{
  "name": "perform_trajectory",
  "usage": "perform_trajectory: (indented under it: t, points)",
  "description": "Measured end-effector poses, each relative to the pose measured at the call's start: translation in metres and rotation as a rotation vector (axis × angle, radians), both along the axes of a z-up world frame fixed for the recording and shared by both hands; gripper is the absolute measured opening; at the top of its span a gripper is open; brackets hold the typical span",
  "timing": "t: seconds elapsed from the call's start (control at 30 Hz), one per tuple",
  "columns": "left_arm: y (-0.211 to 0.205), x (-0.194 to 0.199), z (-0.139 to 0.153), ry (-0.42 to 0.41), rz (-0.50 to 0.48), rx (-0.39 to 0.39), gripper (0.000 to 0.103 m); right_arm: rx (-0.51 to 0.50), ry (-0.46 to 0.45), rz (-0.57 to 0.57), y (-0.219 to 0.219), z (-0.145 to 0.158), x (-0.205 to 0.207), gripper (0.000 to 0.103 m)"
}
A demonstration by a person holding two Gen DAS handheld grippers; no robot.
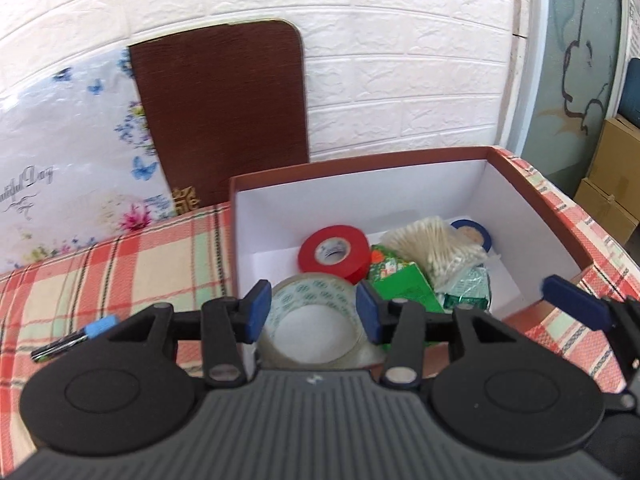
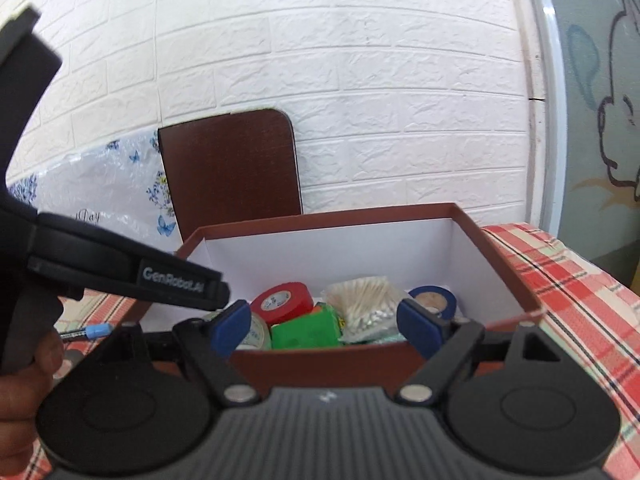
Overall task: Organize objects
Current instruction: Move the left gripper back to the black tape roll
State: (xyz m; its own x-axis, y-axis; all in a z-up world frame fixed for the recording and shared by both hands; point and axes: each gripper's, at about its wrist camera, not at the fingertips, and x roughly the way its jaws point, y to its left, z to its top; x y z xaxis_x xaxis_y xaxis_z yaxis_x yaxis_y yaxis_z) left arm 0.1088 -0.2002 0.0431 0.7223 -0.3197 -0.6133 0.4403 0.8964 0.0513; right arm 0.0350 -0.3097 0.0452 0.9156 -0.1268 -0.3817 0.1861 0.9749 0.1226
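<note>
Left tongs (image 1: 314,312) are standing apart over the near left corner of the box (image 1: 536,204), clamping nothing: in the left wrist view the clear tape roll (image 1: 316,320) is showing between the blue pads but lying inside the box, and whether a pad is brushing it is hard to tell. Beyond it, the red tape roll (image 1: 334,252), a green packet (image 1: 404,284), a bag of cotton swabs (image 1: 436,248) and a blue tape roll (image 1: 474,232) are lying on the box floor. A pen with a blue cap (image 1: 76,338) is waiting outside the box on the checked surface (image 1: 120,264), to the left. One pad of the other tool is poking in at the right edge.

Right tongs (image 2: 322,326) are gaping wide and empty just above the box's near wall in the right wrist view. A hand (image 2: 28,392) is gripping the left tool at the left edge. Judging by this, most things are already stowed and the pen is left. Box contents near the front wall are hidden by it, and blur is smearing the labels.
</note>
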Motion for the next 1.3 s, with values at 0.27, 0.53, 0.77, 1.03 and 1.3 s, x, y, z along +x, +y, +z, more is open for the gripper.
perform_trajectory:
  t: [0.27, 0.53, 0.77, 1.03, 1.3]
  points:
    - [0.028, -0.032, 0.005, -0.046, 0.046, 0.015, 0.055, 0.100, 0.002, -0.014, -0.004, 0.012, -0.039, 0.081]
    - [0.070, -0.049, 0.002, -0.062, 0.104, 0.003, 0.056, 0.106, 0.038, 0.044, 0.028, 0.016, -0.054, 0.078]
    - [0.123, -0.039, -0.020, -0.024, 0.212, -0.007, 0.057, 0.053, 0.114, 0.159, 0.079, 0.003, -0.050, 0.070]
    - [0.223, -0.010, -0.069, -0.007, 0.456, 0.041, 0.060, -0.082, 0.191, 0.320, 0.147, -0.024, -0.035, 0.068]
    - [0.306, -0.012, -0.119, -0.062, 0.582, -0.095, 0.072, -0.211, 0.260, 0.523, 0.218, -0.067, 0.016, 0.069]
